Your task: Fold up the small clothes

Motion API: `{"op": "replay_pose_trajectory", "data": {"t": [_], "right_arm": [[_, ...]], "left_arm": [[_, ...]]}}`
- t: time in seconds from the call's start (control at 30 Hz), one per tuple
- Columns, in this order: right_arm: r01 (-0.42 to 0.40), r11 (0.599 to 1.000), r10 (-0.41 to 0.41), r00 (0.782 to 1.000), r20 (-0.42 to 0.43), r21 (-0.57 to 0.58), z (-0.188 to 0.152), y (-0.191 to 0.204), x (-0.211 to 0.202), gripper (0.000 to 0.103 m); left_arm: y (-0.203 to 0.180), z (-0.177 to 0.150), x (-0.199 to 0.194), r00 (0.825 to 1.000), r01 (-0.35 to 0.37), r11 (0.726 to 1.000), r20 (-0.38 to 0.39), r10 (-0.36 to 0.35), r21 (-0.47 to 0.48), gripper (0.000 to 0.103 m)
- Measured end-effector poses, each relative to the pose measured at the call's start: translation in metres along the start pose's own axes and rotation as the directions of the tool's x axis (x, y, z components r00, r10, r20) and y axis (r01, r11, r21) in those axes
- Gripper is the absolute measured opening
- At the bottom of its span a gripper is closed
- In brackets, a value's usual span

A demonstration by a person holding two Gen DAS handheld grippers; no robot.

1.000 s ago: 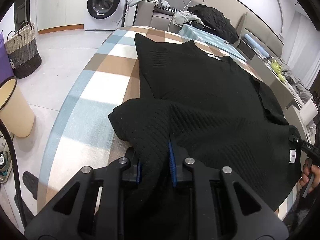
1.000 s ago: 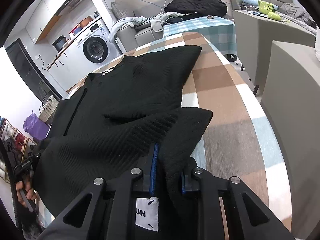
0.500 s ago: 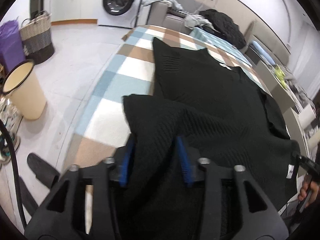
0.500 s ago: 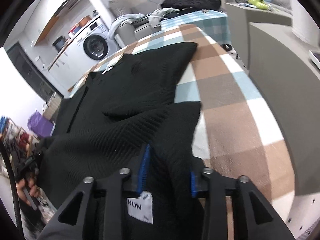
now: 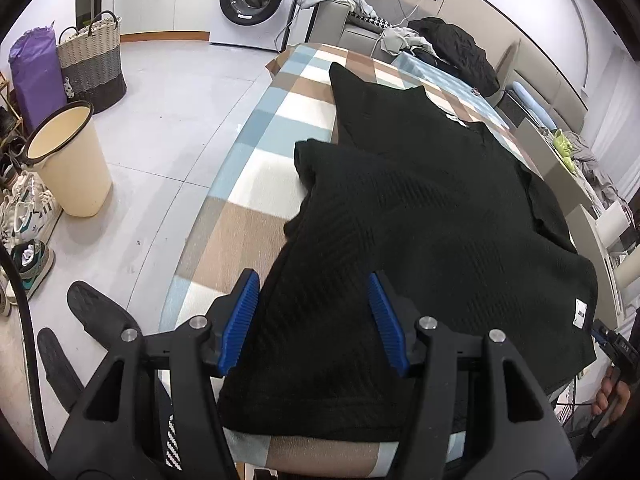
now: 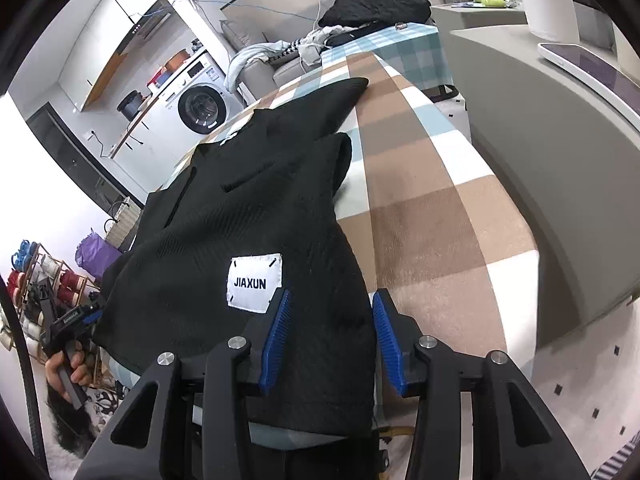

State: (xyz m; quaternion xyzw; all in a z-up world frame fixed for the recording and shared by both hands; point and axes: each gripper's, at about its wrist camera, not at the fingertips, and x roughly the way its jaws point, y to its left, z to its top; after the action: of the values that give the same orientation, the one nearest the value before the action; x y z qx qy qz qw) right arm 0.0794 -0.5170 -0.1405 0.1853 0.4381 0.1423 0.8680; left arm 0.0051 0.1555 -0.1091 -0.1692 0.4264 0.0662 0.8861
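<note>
Both hand-held grippers, left (image 5: 312, 320) and right (image 6: 330, 340), have just been opening, jaws clear of the sweater (image 5: 420, 216) hem at the counter (image 6: 432, 216) near edge, likely releasing the fold.

the sweater (image 5: 420, 216) lies spread on the desk (image 5: 256, 184), its near part folded over the rest, its hem at the near edge. a bin (image 5: 68, 160) stands on the floor left of the desk, a basket (image 5: 92, 64) behind it, a washing machine (image 5: 256, 0) beyond. a sofa (image 6: 264, 68) sits past the far end.
</note>
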Motion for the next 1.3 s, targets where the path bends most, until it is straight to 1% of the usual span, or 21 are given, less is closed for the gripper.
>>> {"op": "replay_pose_trajectory", "data": {"t": [0.13, 0.2, 0.27, 0.4, 0.47, 0.53, 0.6, 0.63, 0.67, 0.7, 0.77, 0.97, 1.07, 1.1, 1.13, 1.17, 1.2, 1.27, 1.3], "right_arm": [[-0.004, 0.998, 0.006, 1.000, 0.025, -0.058, -0.001, 0.004, 0.003, 0.043], [-0.009, 0.998, 0.011, 1.000, 0.028, -0.067, 0.002, 0.004, 0.007, 0.047], [-0.009, 0.998, 0.010, 1.000, 0.021, -0.068, 0.004, 0.002, 0.011, 0.047], [-0.063, 0.991, 0.060, 0.998, -0.023, -0.120, -0.005, 0.008, 0.007, 0.045], [-0.079, 0.985, 0.077, 0.997, -0.021, -0.153, -0.012, 0.012, 0.001, 0.045], [-0.078, 0.983, 0.076, 0.997, -0.014, -0.163, -0.016, 0.014, -0.001, 0.039], [-0.050, 0.985, 0.051, 0.999, 0.004, -0.163, -0.016, 0.014, 0.000, 0.026], [-0.043, 0.986, 0.045, 0.999, 0.009, -0.161, -0.015, 0.013, 0.000, 0.022], [-0.036, 0.986, 0.040, 0.999, 0.016, -0.160, -0.015, 0.013, 0.000, 0.013], [-0.034, 0.985, 0.039, 0.999, 0.025, -0.167, -0.013, 0.014, -0.001, 0.010], [-0.040, 0.983, 0.047, 0.998, 0.036, -0.181, -0.012, 0.017, -0.004, 0.008], [-0.028, 0.982, 0.032, 0.999, 0.018, -0.185, -0.010, 0.019, -0.002, 0.008], [-0.027, 0.984, 0.031, 0.999, 0.020, -0.175, -0.011, 0.019, -0.002, 0.009], [-0.026, 0.985, 0.030, 0.999, 0.019, -0.169, -0.011, 0.018, -0.002, 0.009], [-0.023, 0.986, 0.027, 0.999, 0.019, -0.167, -0.011, 0.017, -0.001, 0.009], [-0.022, 0.986, 0.025, 0.999, 0.020, -0.164, -0.012, 0.017, -0.002, 0.009], [-0.019, 0.986, 0.023, 1.000, 0.019, -0.163, -0.012, 0.017, -0.002, 0.009], [-0.014, 0.985, 0.017, 1.000, 0.018, -0.173, -0.013, 0.020, -0.003, 0.009], [-0.011, 0.982, 0.015, 1.000, 0.020, -0.186, -0.013, 0.022, -0.003, 0.009]], "left_arm": [[-0.004, -0.006, -0.003, 1.000, -0.013, 1.000, 0.005, 0.013, 0.011, 0.054], [-0.004, -0.008, -0.005, 1.000, -0.012, 1.000, 0.011, 0.012, 0.014, 0.054], [-0.003, -0.009, -0.006, 1.000, -0.018, 1.000, 0.010, 0.018, 0.009, 0.054], [-0.001, -0.011, -0.008, 1.000, -0.022, 1.000, 0.005, 0.022, 0.009, 0.054], [-0.001, -0.011, -0.006, 1.000, -0.026, 1.000, -0.001, 0.026, 0.013, 0.054], [-0.001, -0.010, -0.004, 1.000, -0.029, 0.999, -0.002, 0.029, 0.017, 0.054], [-0.002, -0.010, 0.000, 1.000, -0.030, 0.999, -0.006, 0.030, 0.025, 0.054], [-0.002, -0.010, 0.001, 1.000, -0.031, 0.999, -0.004, 0.031, 0.025, 0.054], [-0.002, -0.010, 0.001, 0.999, -0.033, 0.999, -0.001, 0.033, 0.028, 0.054], [-0.001, -0.011, 0.001, 1.000, -0.030, 0.999, 0.002, 0.030, 0.030, 0.051], [0.000, -0.010, 0.001, 0.999, -0.035, 0.999, 0.004, 0.035, 0.032, 0.049], [0.002, -0.003, 0.005, 0.999, -0.051, 0.998, 0.015, 0.050, 0.046, 0.049], [0.003, 0.000, 0.015, 0.999, -0.041, 0.998, -0.011, 0.041, 0.040, 0.049], [0.002, 0.000, 0.015, 0.999, -0.044, 0.998, -0.001, 0.044, 0.044, 0.046], [0.001, 0.000, 0.014, 0.999, -0.041, 0.998, 0.002, 0.041, 0.047, 0.039], [0.000, 0.000, 0.013, 0.999, -0.030, 0.998, 0.010, 0.030, 0.047, 0.022], [0.001, 0.000, 0.011, 0.999, -0.025, 0.999, 0.021, 0.024, 0.041, 0.009], [0.001, -0.001, 0.005, 0.999, -0.011, 1.000, 0.052, 0.010, 0.024, 0.003], [0.001, -0.001, 0.001, 0.997, -0.012, 1.000, 0.071, 0.011, 0.016, 0.003]]}}
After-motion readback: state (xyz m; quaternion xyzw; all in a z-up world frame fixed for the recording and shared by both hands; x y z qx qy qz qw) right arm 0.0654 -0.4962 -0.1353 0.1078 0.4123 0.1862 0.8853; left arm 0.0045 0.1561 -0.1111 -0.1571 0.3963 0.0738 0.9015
